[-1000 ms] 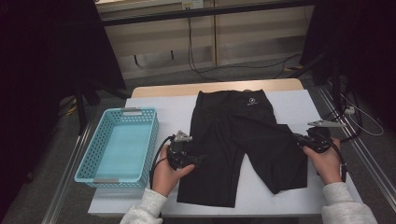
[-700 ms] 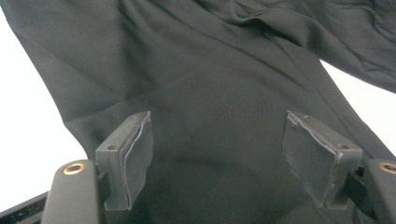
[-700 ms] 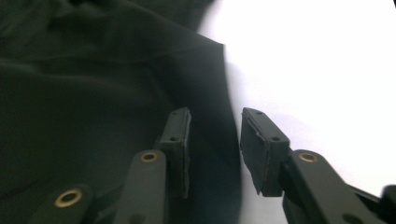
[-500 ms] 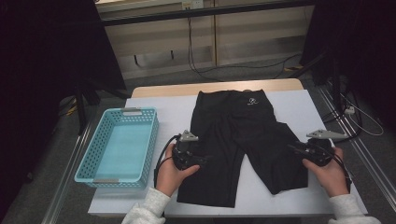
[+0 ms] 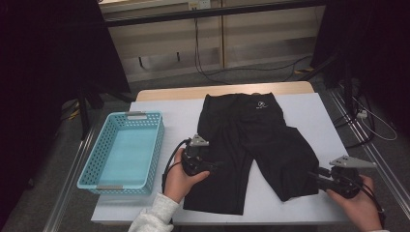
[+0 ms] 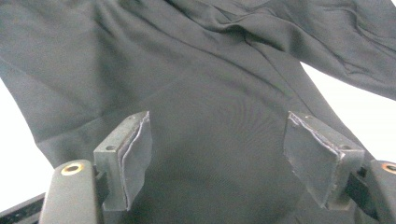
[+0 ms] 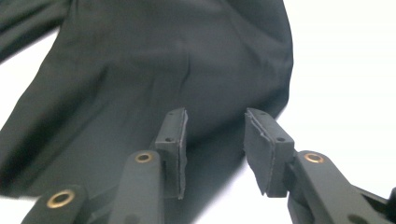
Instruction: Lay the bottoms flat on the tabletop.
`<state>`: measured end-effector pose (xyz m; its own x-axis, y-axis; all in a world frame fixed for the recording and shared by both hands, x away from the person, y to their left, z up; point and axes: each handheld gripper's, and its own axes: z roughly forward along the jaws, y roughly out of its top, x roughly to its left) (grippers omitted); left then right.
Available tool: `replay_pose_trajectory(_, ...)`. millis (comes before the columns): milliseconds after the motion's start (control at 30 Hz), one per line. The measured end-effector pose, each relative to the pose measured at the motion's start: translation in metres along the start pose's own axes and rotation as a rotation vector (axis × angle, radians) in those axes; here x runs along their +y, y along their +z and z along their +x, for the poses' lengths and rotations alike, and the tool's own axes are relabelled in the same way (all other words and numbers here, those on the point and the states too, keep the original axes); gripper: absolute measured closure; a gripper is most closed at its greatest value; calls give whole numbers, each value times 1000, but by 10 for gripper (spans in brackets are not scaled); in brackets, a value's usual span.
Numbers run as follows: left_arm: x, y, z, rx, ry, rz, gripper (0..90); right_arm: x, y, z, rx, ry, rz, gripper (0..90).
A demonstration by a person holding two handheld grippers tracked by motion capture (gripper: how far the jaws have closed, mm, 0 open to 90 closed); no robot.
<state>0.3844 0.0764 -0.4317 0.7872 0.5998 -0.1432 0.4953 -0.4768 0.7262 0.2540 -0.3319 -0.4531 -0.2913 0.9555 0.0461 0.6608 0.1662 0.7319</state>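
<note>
both grippers, left and right, gape empty beside limp, light black shorts; pinch each leg hem.

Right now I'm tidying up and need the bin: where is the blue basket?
In the high view the blue basket sits at the table's left edge, beside the black shorts and just left of the left hand-held gripper.
</note>
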Motion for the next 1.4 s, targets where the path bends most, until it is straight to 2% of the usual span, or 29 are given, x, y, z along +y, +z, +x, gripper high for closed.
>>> replay_pose_trajectory(100,1,0,0,1,-1,-6,245,-7,2,5,11,-30,40,653)
replay_pose_trajectory(167,2,0,0,-1,0,-7,245,-8,4,8,9,-58,25,790)
replay_pose_trajectory(200,2,0,0,-1,-1,-7,245,-7,4,9,29,-56,30,878)
replay_pose_trajectory(233,2,0,0,-4,2,0,245,-6,4,9,41,-54,32,900)
replay_pose_trajectory(300,2,-1,1,-3,-1,-5,245,-5,2,8,48,-57,32,900)
replay_pose_trajectory(467,2,-1,2,-1,-2,-9,245,-4,-20,-7,34,10,-28,900)
replay_pose_trajectory(533,2,0,2,0,-4,-4,245,-10,-22,-9,0,-12,-2,900)
replay_pose_trajectory(600,2,0,1,1,-5,-5,245,-16,-20,-12,13,9,11,890)
replay_pose_trajectory(667,2,-1,2,2,1,-6,245,-17,-21,-13,-13,12,22,865)
replay_pose_trajectory(767,2,-1,2,2,-2,-8,245,-14,-25,-13,-42,-2,-5,790)
replay_pose_trajectory(800,2,-1,3,0,-3,-3,245,-13,-26,-12,-38,-6,-17,788)
replay_pose_trajectory(867,2,-1,3,2,-1,1,245,-11,-26,-9,-3,-19,-7,810)
replay_pose_trajectory(1033,2,-1,2,3,-4,-8,245,-13,-9,6,65,-58,26,765)
replay_pose_trajectory(1133,2,0,2,1,1,1,245,-10,0,14,77,-90,30,756)
replay_pose_trajectory(1300,1,3,2,1,0,9,245,-5,6,18,119,-80,7,677)
replay_pose_trajectory(1400,1,3,2,1,0,11,244,-6,10,18,116,-85,-2,668)
